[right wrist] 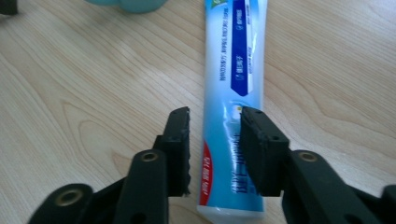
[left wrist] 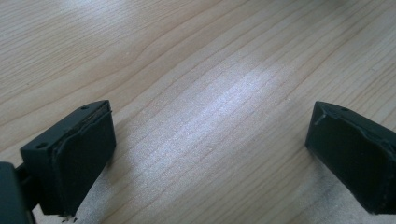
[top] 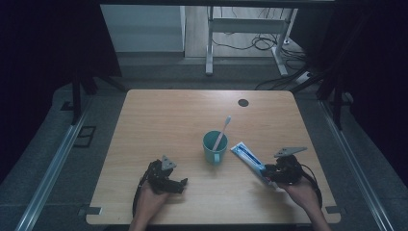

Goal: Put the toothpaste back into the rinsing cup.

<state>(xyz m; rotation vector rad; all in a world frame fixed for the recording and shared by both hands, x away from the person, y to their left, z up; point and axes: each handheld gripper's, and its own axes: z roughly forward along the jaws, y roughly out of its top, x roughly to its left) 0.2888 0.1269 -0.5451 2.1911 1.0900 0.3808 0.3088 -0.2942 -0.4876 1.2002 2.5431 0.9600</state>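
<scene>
Toothpaste tube [right wrist: 233, 84] lies between the right gripper's [right wrist: 215, 126] parted jaws.
Right hand [top: 302, 191] reaches in from 5 o'clock; left gripper [left wrist: 210, 140] rests at 7 o'clock, jaws wide apart.

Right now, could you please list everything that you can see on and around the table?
table: one, light wood, centre of the high view
mug: one, teal, middle of the table
toothbrush: one, pale, standing tilted in the mug
toothpaste tube: one, blue and white, lying flat to the right of the mug
round dark mark: one, near the table's far edge
cables: several, dark, on the floor beyond the table
left gripper: one, black, jaws wide apart over bare wood
right gripper: one, black, jaws on either side of the tube, not pressing it
</scene>
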